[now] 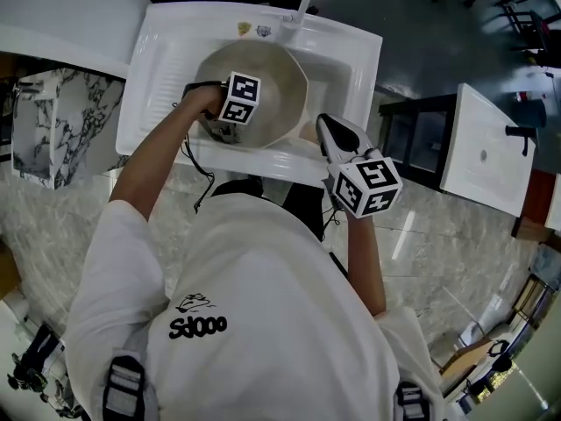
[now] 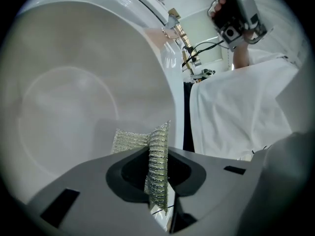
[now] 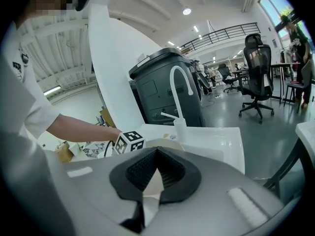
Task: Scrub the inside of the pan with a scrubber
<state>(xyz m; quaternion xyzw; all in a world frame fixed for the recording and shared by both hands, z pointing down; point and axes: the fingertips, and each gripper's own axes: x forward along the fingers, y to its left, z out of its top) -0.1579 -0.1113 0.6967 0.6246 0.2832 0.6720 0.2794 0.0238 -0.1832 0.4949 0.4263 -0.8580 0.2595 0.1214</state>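
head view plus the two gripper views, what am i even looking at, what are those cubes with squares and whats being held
There is no robot here: a person holds a two-jaw gripper in each hand. The cubes with square markers are part of those grippers. The head view comes from a camera on the person's head, looking down at a white sink with a pale pan in it. The other two views come from cameras that ride on the grippers and look along their jaws. The left gripper is shut on a mesh scrubber, held over the inside of the pan. The right gripper is shut on a pale piece, probably the pan's handle.
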